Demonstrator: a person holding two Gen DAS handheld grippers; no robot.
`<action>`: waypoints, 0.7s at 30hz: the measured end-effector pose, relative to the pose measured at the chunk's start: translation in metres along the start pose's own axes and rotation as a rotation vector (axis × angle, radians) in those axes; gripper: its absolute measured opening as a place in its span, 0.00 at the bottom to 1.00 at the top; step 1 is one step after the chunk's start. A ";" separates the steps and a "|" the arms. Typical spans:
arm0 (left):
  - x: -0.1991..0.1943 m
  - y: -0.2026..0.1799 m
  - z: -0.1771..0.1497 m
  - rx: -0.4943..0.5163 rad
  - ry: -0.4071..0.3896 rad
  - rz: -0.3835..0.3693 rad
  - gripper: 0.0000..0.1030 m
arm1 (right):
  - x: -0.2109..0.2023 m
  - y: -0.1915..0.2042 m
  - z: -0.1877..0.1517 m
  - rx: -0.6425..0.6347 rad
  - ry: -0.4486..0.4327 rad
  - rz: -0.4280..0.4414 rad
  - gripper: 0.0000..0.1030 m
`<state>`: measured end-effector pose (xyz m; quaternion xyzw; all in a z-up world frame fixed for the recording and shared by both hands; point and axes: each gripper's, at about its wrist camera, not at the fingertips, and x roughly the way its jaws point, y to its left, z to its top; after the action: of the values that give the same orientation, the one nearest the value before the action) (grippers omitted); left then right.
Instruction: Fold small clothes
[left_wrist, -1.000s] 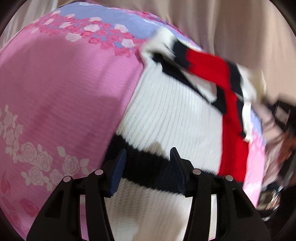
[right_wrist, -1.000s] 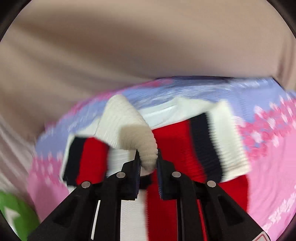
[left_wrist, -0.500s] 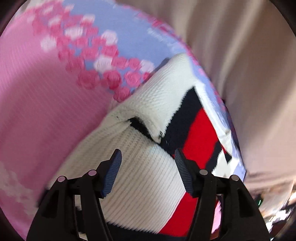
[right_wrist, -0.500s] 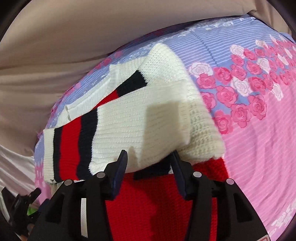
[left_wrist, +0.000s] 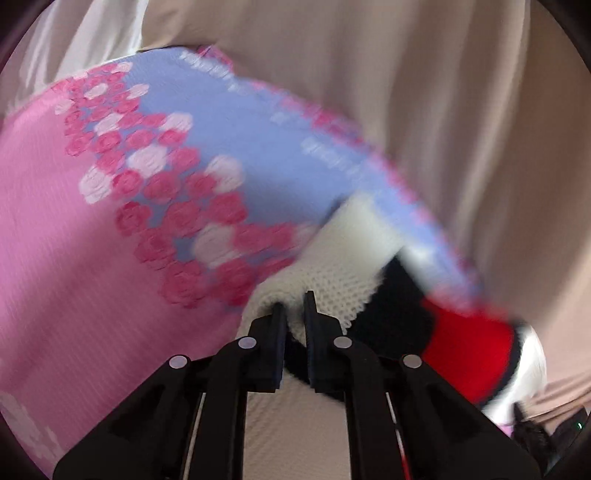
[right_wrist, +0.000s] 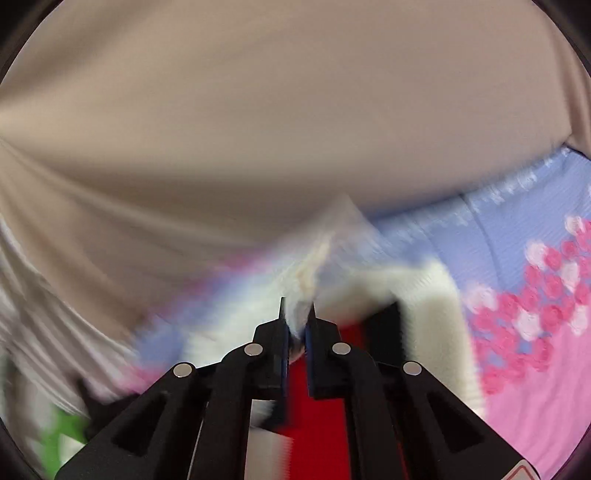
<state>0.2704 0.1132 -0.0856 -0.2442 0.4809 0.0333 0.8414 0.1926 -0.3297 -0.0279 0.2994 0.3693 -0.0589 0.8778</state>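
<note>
A small knitted sweater (left_wrist: 332, 266) in white, black and red lies on a pink and lilac rose-print bedsheet (left_wrist: 74, 229). My left gripper (left_wrist: 293, 310) is shut on a white knitted edge of the sweater; its black and red stripes run off to the right. In the right wrist view the sweater (right_wrist: 436, 295) is blurred by motion. My right gripper (right_wrist: 296, 314) is shut on a white part of it, with red knit below the jaws.
A beige curtain (left_wrist: 443, 110) hangs behind the bed and fills the top of the right wrist view (right_wrist: 258, 110). A green object (right_wrist: 61, 435) shows at the lower left there. Dark objects (left_wrist: 546, 435) sit at the bed's far right edge.
Both grippers were open over the sweater half a second ago; both have closed on white knit. Both views are blurred by motion, and the sweater's shape has shifted.
</note>
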 end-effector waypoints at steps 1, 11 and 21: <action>0.005 0.004 -0.005 -0.002 0.022 0.011 0.08 | 0.026 -0.017 -0.009 0.033 0.081 -0.058 0.05; 0.012 0.003 -0.014 0.040 0.031 0.026 0.10 | 0.061 -0.064 -0.032 0.160 0.150 -0.107 0.03; 0.015 0.004 -0.019 0.109 0.010 0.008 0.11 | 0.013 0.034 -0.028 -0.071 0.101 -0.175 0.10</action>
<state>0.2627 0.1054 -0.1076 -0.1962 0.4873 0.0093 0.8509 0.1962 -0.2843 -0.0357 0.2372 0.4396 -0.1070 0.8597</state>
